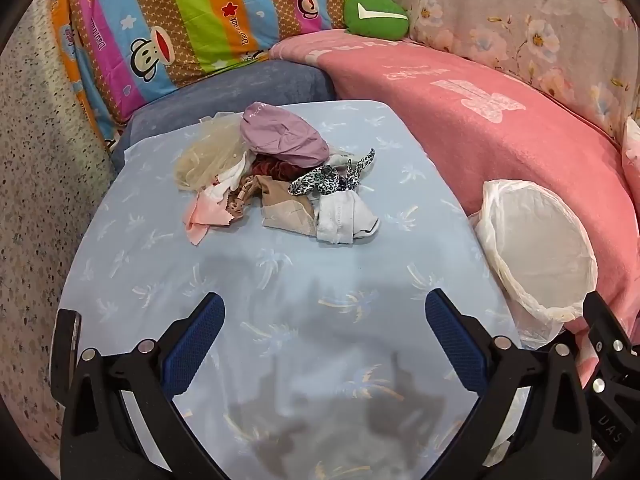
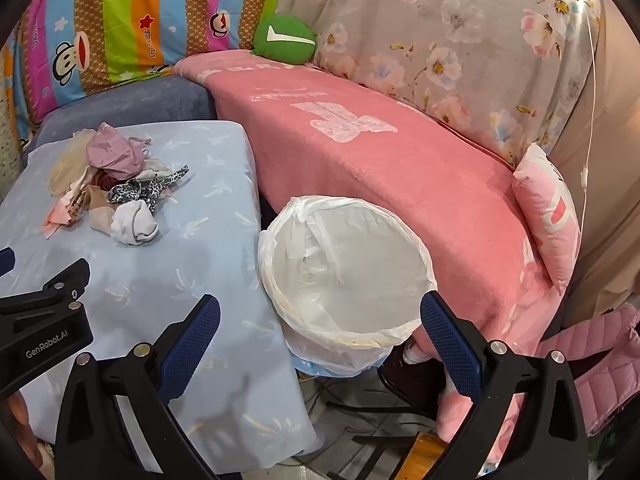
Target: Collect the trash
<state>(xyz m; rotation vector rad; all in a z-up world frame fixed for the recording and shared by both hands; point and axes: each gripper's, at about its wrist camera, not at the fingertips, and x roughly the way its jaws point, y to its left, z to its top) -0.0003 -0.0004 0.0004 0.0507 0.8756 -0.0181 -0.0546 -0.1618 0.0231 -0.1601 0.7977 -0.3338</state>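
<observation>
- A heap of cloth scraps (image 1: 276, 176) lies toward the far side of the worktop (image 1: 280, 280), which is covered in a pale blue sheet printed with palm trees; the heap's long axis runs across the left wrist view, from a cream gauzy piece (image 1: 208, 158) at its left end to a balled white sock (image 1: 344, 218) at its near right.
- A crumpled mauve piece (image 1: 282, 138) caps the heap, with a leopard-print strip (image 1: 332, 178) trailing off to the right, a beige piece (image 1: 280, 210) on the near side and a pink swatch (image 1: 200, 216) at the near left.
- A round bin (image 2: 344, 280) lined with a white plastic bag stands just beside the worktop's right edge, its mouth facing up; nothing but the crumpled liner shows inside.
- The left tongs (image 1: 322, 320) hang spread wide above bare sheet nearer the camera than the heap, nothing between them.
- The right tongs (image 2: 320, 320) are likewise released, hovering over the near rim of the bin, holding nothing.
- Behind bin and worktop runs a sofa draped in a pink blanket (image 2: 380, 160), with a green cushion (image 2: 285, 40), a striped cartoon-monkey cover (image 2: 120, 28) and a floral cover (image 2: 460, 40) along its back.
</observation>
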